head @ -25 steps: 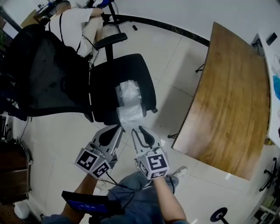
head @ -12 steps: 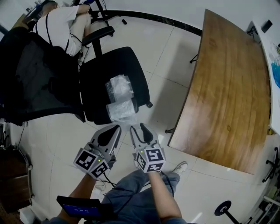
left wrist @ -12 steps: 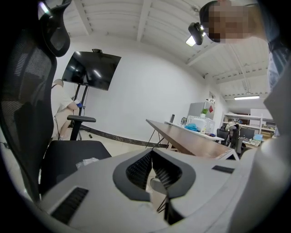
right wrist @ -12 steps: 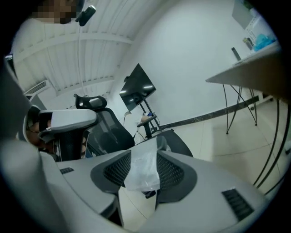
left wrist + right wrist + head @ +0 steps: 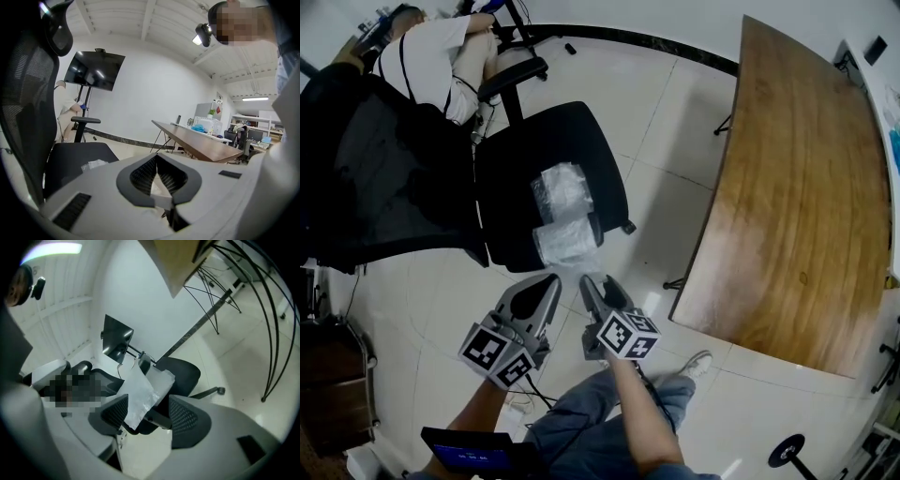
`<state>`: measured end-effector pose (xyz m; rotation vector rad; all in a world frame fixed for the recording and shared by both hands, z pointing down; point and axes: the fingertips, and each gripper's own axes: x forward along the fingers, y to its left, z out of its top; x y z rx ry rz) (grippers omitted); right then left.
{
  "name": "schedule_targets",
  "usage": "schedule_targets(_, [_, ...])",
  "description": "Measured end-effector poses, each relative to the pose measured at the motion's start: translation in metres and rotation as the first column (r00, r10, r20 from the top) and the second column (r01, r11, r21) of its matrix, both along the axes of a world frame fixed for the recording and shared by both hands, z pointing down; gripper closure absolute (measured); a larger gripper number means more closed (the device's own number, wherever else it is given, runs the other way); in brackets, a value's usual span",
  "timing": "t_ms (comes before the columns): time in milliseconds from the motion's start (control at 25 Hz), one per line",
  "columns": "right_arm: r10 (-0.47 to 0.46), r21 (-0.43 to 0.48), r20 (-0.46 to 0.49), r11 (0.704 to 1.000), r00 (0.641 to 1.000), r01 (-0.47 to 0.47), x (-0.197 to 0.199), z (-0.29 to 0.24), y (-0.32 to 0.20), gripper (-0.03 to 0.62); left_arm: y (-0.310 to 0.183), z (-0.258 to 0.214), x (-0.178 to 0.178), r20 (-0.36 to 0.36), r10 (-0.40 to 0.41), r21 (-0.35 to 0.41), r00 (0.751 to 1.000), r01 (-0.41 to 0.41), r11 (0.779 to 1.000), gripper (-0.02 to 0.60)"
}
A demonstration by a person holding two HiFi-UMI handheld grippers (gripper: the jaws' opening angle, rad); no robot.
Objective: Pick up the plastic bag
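The bag (image 5: 564, 211) lies on the black chair seat (image 5: 581, 141). In the head view its long axis runs from the seat's front edge, close to the tongs, away toward the middle of the seat, leaning slightly left. It is clear, whitish, crinkled plastic, pinched across the middle into two puffy lumps. In the right gripper view the bag (image 5: 143, 390) shows a near corner hanging past the seat's edge.

The right tongs (image 5: 596, 279) are released. Their jaws have just been opening and stand wide apart, with the bag's near corner showing between them while neither pad presses on it. The left tongs (image 5: 549, 279) are clenched, tips together, with nothing gripped. In the left gripper view the bag (image 5: 93, 164) sits off to the left on the seat.

Both forearms reach up from the bottom of the head view. The tongs sit side by side just short of the seat's front edge and point at it, tipped a little downward.
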<state>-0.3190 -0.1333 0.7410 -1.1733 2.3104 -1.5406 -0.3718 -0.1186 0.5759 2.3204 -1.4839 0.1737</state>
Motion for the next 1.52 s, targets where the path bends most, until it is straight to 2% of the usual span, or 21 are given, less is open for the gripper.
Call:
schedule_targets(120, [0.029,-0.034,0.093,0.999,0.995,-0.026,-0.014,-0.002,-0.001,0.313,0.002,0.001,-0.01,0.006,-0.016,-0.005,1.0,0.016,1.0,0.577])
schedule_targets(280, [0.026,-0.051,0.172,0.999,0.985,-0.017,-0.034,-0.006,-0.004,0.318,0.005,0.003,-0.021,0.007,-0.035,-0.009,0.999,0.035,0.999,0.577])
schedule_targets(320, [0.025,-0.052,0.187,0.999,0.982,-0.016,-0.037,-0.007,-0.003,0.362,0.005,0.004,-0.022,0.005,-0.037,-0.01,0.999,0.037,0.999,0.577])
schedule_targets(360, [0.026,-0.049,0.192,0.999,0.981,-0.017,-0.038,-0.008,-0.003,0.371,0.005,0.005,-0.024,0.003,-0.039,-0.01,0.999,0.039,0.999,0.577])
schedule_targets(400, [0.029,-0.041,0.187,0.999,0.982,-0.022,-0.038,-0.009,-0.004,0.421,0.005,0.004,-0.025,0.0,-0.042,-0.01,0.999,0.042,0.999,0.577])
schedule_targets(480, [0.034,-0.016,0.166,0.999,0.986,-0.031,-0.036,-0.013,-0.004,0.582,0.004,0.003,-0.026,-0.006,-0.046,-0.005,0.999,0.046,0.999,0.577])
schedule_targets(520, [0.031,-0.005,0.162,1.0,0.986,-0.031,-0.036,-0.016,-0.003,0.592,0.004,0.002,-0.026,-0.008,-0.048,-0.003,0.999,0.048,0.999,0.577])
schedule_targets(880, [-0.048,0.087,0.132,0.996,0.99,0.037,-0.043,-0.044,-0.005,0.593,0.002,-0.003,-0.022,-0.028,-0.05,0.005,0.998,0.051,0.999,0.577])
schedule_targets(1120, [-0.114,0.166,0.117,0.982,0.987,0.094,-0.05,-0.082,-0.011,0.593,-0.002,-0.016,-0.017,-0.044,-0.055,0.026,0.998,0.056,0.998,0.577])
schedule_targets(1320, [-0.217,0.246,0.048,0.949,0.975,0.199,-0.052,-0.119,-0.017,0.593,-0.007,-0.04,-0.012,-0.054,-0.068,0.063,0.996,0.071,0.996,0.578])
schedule_targets(1520, [-0.285,0.288,-0.007,0.917,0.958,0.275,-0.045,-0.156,-0.025,0.593,-0.009,-0.07,-0.004,-0.064,-0.083,0.1,0.995,0.089,0.991,0.578])
